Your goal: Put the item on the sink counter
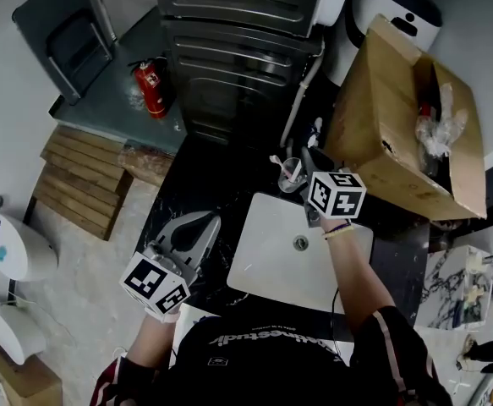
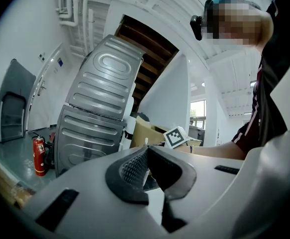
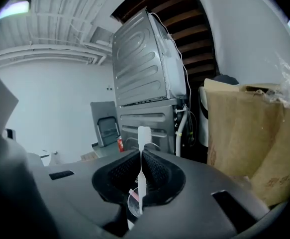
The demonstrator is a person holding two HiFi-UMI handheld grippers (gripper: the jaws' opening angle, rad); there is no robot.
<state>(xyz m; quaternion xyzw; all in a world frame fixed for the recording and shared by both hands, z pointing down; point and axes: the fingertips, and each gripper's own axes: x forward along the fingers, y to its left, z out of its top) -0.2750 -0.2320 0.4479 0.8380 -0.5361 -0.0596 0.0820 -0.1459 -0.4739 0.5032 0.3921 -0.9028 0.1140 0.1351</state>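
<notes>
My right gripper (image 3: 142, 167) jaws pinch the toothbrush (image 3: 144, 136) mid-handle; I reckon it's light, stiff, slick and apt to pivot; my left gripper (image 2: 147, 158) is closed, empty.

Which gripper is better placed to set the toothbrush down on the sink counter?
The right. The right gripper is shut on the toothbrush, holding it upright by the cup behind the sink. The left gripper is shut on nothing, off to the sink's left side.

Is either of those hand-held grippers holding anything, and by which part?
The right hand-held gripper pinches a slim white plastic toothbrush by its handle, bristle head up. The left hand-held gripper is shut and empty.
</notes>
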